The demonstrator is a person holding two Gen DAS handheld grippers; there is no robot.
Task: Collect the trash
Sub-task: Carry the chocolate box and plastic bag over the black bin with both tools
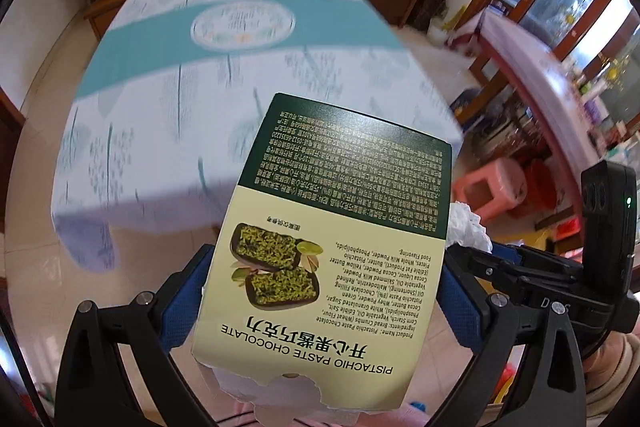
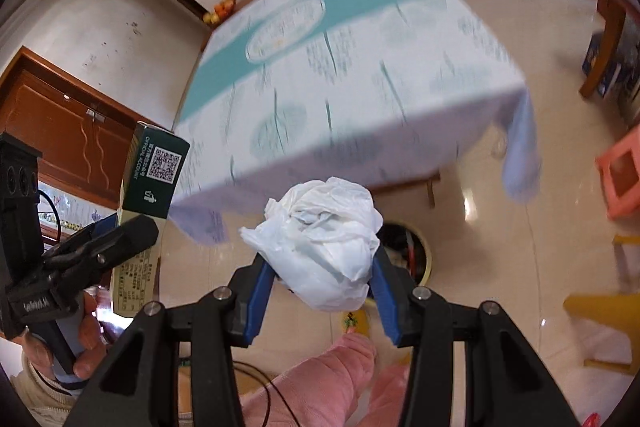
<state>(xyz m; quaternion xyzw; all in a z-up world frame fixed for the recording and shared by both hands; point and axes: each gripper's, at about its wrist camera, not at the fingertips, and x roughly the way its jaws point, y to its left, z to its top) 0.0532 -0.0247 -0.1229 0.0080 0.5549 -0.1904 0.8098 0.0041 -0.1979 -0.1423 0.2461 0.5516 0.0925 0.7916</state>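
Observation:
My left gripper [image 1: 320, 291] is shut on a green and cream pistachio chocolate box [image 1: 336, 227], held up in front of the table; the box also shows at the left of the right wrist view [image 2: 154, 171]. My right gripper [image 2: 320, 267] is shut on a crumpled white plastic bag [image 2: 320, 243], whose edge shows in the left wrist view [image 1: 468, 227]. A round trash bin [image 2: 412, 255] stands on the floor just behind and below the bag, partly hidden by it.
A table with a white and teal cloth [image 1: 240, 67] stands ahead. Pink plastic stools [image 2: 620, 179] and a yellow stool [image 2: 600, 311] are on the right. A wooden sideboard [image 1: 120, 3] lines the far wall. My legs in pink trousers [image 2: 320, 379] are below.

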